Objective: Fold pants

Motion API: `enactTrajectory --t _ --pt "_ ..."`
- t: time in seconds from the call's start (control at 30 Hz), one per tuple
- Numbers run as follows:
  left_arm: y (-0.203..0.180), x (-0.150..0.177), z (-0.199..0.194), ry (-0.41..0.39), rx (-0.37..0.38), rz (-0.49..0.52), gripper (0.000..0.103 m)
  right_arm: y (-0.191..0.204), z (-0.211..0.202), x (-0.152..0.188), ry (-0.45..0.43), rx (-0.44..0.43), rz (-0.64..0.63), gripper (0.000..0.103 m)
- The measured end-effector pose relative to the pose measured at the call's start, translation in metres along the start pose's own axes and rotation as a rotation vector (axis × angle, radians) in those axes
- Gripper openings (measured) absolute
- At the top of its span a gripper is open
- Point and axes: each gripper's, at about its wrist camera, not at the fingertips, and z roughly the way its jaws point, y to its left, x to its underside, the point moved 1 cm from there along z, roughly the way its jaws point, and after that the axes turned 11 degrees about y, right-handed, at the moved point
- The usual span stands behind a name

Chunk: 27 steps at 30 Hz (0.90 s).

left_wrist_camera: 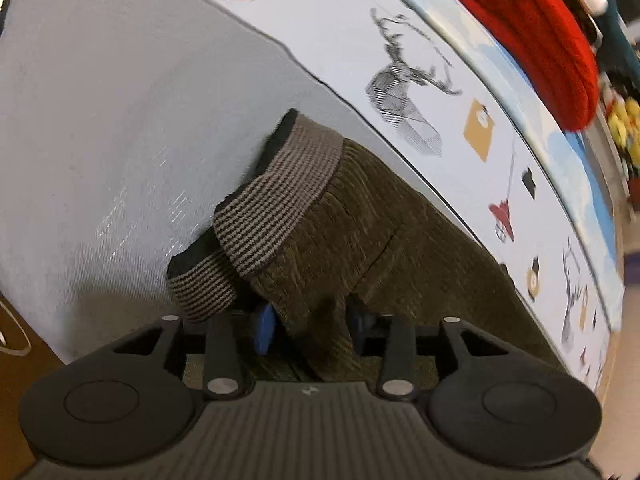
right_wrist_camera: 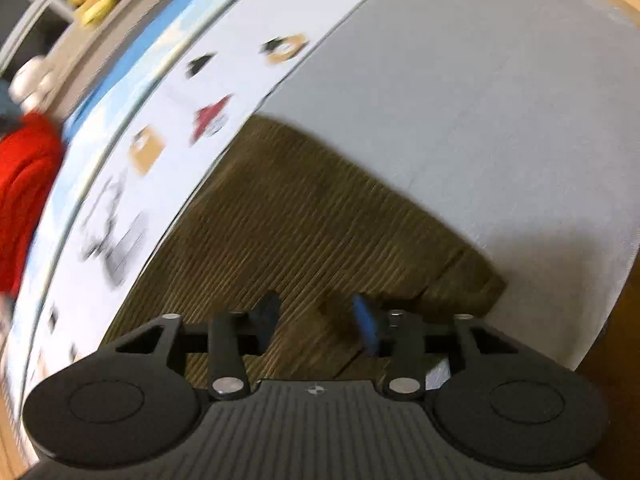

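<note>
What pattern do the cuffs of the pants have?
Fine brown and black stripes on the cuffs; the left wrist view shows them best.

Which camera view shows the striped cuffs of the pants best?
The left wrist view: both striped cuffs lie sharp and unhidden at the end of the pants. The right wrist view shows only blurred corduroy, no cuffs.

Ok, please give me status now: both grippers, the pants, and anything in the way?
Left gripper: a fold of the pants between its pads. Right gripper: open over the corduroy, holding nothing. Striped cuffs stacked on the grey sheet. Nothing in the way.
</note>
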Motion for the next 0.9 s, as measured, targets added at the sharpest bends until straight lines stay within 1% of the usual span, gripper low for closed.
enactTrajectory --t 0.1,0.17,0.2,0.23,0.27,0.37,0.43,0.47,0.5,0.53,0.57,0.63,0.7,0.77,0.8,0.83,0.87,0.9 --pt "0.003 -0.004 0.002 0.001 -0.008 -0.034 0.042 -0.003 0.015 -0.004 0.017 0.041 0.062 0.045" --pt "0.006 -0.006 0.004 0.000 -0.018 -0.060 0.042 -0.002 0.023 -0.004 0.027 0.113 0.089 0.044" --pt "0.009 -0.007 0.004 -0.003 -0.024 -0.072 0.043 0.000 0.024 -0.003 0.027 0.134 0.097 0.044" --pt "0.011 -0.009 0.004 -0.009 -0.028 -0.081 0.046 -0.001 0.024 -0.002 0.024 0.144 0.106 0.044" --pt "0.013 -0.010 0.003 -0.018 -0.027 -0.089 0.047 -0.001 0.023 -0.002 0.020 0.152 0.113 0.044" --pt "0.017 -0.014 0.002 -0.031 -0.013 -0.100 0.047 -0.007 0.025 -0.003 0.021 0.159 0.113 0.043" --pt "0.016 -0.014 0.002 -0.034 -0.021 -0.087 0.045 -0.007 0.032 -0.004 0.025 0.168 0.103 0.042" --pt "0.014 -0.013 0.002 -0.038 -0.032 -0.076 0.039 -0.008 0.033 -0.004 0.022 0.175 0.097 0.032" --pt "0.013 -0.012 0.002 -0.046 -0.048 -0.063 0.034 -0.009 0.032 -0.004 0.018 0.189 0.092 0.027" --pt "0.012 -0.012 0.001 -0.057 -0.065 -0.045 0.028 -0.010 0.031 -0.004 0.010 0.201 0.085 0.014" --pt "0.010 -0.011 -0.002 -0.070 -0.075 -0.027 0.025 -0.012 0.028 -0.004 -0.002 0.203 0.079 0.000" --pt "0.004 -0.009 -0.007 -0.099 -0.101 0.015 0.023 -0.012 0.018 -0.005 -0.073 0.140 0.064 0.000" --pt "-0.005 -0.004 -0.013 -0.137 -0.120 0.070 0.021 -0.004 -0.001 -0.005 -0.177 0.121 -0.006 0.000" --pt "-0.011 -0.001 -0.018 -0.160 -0.130 0.107 0.021 0.000 -0.014 -0.002 -0.231 0.099 -0.040 0.000" --pt "-0.011 0.000 -0.018 -0.161 -0.129 0.110 0.021 -0.003 -0.017 -0.001 -0.231 0.090 -0.035 0.000" --pt "-0.010 0.000 -0.018 -0.157 -0.124 0.104 0.021 -0.008 -0.018 0.000 -0.213 0.091 -0.018 0.000" --pt "-0.009 0.001 -0.018 -0.146 -0.117 0.093 0.022 -0.016 -0.016 0.000 -0.185 0.083 0.020 0.000" --pt "-0.008 0.001 -0.018 -0.139 -0.110 0.085 0.022 -0.026 -0.014 0.001 -0.144 0.050 0.078 0.000"
